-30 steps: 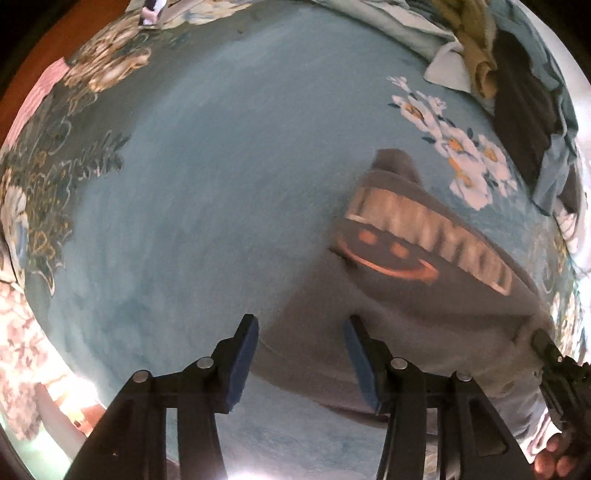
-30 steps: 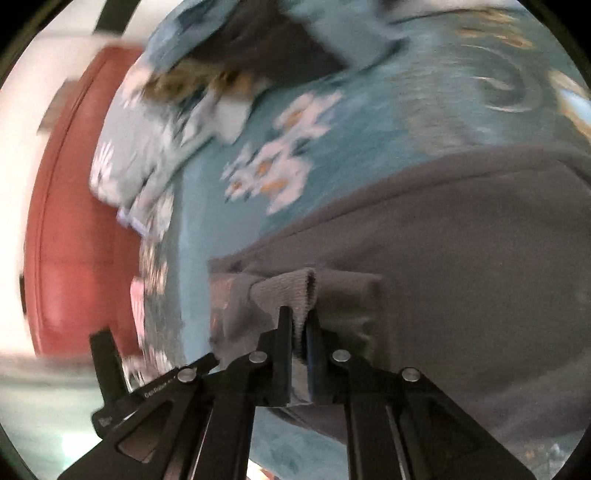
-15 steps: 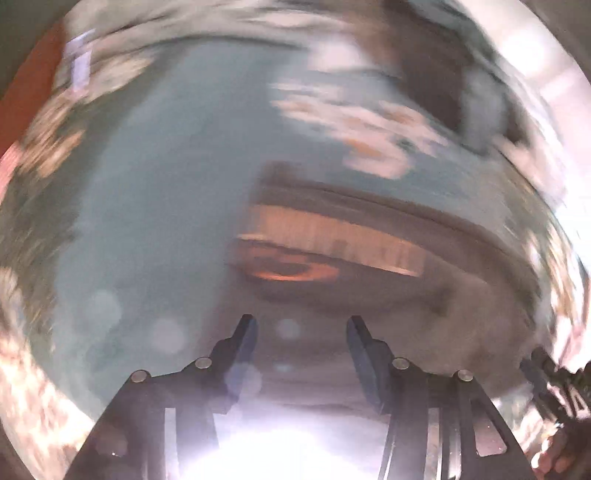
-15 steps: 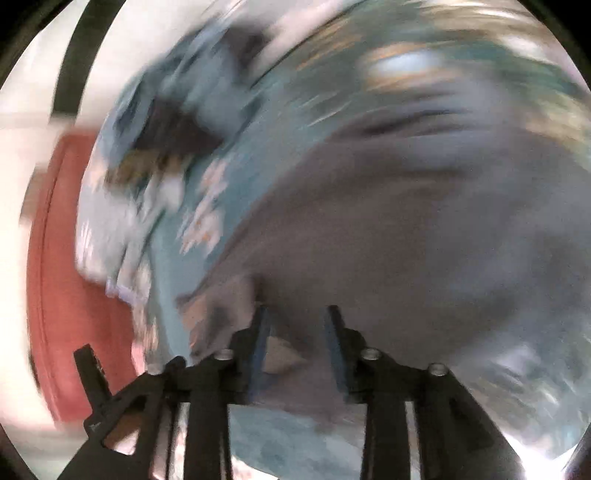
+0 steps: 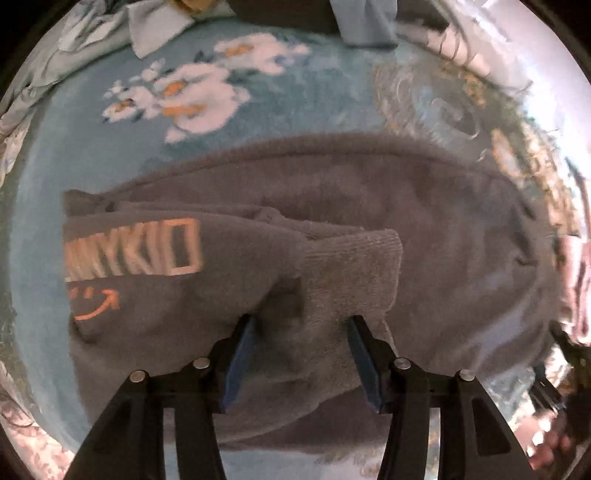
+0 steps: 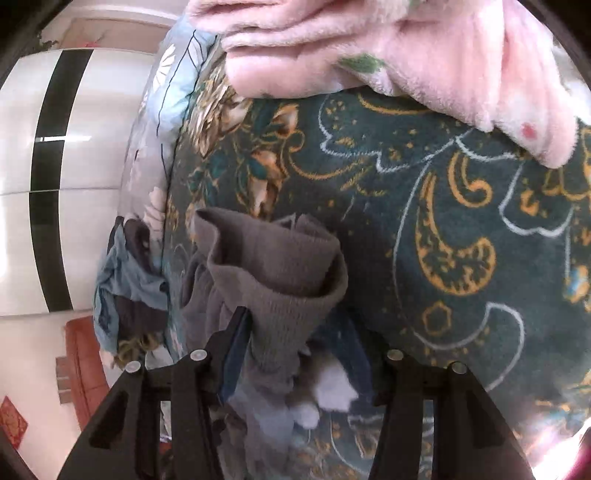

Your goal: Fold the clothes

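Observation:
A grey sweatshirt (image 5: 424,221) with orange lettering and a smile mark lies folded on a teal floral blanket (image 5: 295,99). A sleeve is folded across it, its ribbed cuff (image 5: 354,273) just beyond my left gripper (image 5: 301,325). The left gripper is open and empty, its blue pads either side of the cuff's near edge. My right gripper (image 6: 295,332) is open. A ribbed grey cuff (image 6: 280,269) of the sweatshirt stands bunched between its fingers, resting against the left pad (image 6: 236,343).
A pile of other clothes (image 5: 332,18) lies at the blanket's far edge. A pink fleece blanket (image 6: 388,48) lies beyond the right gripper on dark green patterned fabric (image 6: 480,221). A white wardrobe (image 6: 55,147) and red furniture (image 6: 85,358) stand at left.
The right gripper opened and let go of the cuff it was pinching, then swung toward the pink fleece. The left gripper moved over the sweatshirt to the folded sleeve cuff.

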`<action>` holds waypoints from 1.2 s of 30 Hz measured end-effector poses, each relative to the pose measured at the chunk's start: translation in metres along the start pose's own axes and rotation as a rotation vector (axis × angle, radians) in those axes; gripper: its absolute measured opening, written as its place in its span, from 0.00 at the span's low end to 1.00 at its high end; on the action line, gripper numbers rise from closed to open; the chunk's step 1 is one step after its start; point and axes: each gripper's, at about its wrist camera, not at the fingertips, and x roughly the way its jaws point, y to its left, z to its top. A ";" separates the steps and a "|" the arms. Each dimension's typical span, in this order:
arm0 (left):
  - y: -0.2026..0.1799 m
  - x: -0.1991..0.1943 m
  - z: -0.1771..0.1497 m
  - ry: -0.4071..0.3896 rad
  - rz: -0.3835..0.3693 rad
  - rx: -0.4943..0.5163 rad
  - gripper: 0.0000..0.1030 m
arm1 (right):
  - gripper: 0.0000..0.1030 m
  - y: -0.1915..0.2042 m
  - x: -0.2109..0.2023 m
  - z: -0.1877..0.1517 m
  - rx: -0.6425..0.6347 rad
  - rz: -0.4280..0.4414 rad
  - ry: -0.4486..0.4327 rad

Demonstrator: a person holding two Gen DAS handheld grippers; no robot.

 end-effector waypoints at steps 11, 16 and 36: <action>0.122 -0.065 -0.032 -0.056 -0.041 -0.160 0.54 | 0.19 0.076 -0.005 -0.031 -0.120 0.006 -0.128; 0.185 -0.096 -0.032 -0.100 -0.072 -0.193 0.54 | 0.19 0.194 -0.020 -0.110 -0.552 -0.033 -0.149; 0.276 -0.071 -0.036 -0.060 -0.254 -0.302 0.56 | 0.31 0.223 0.151 -0.434 -1.213 -0.329 0.284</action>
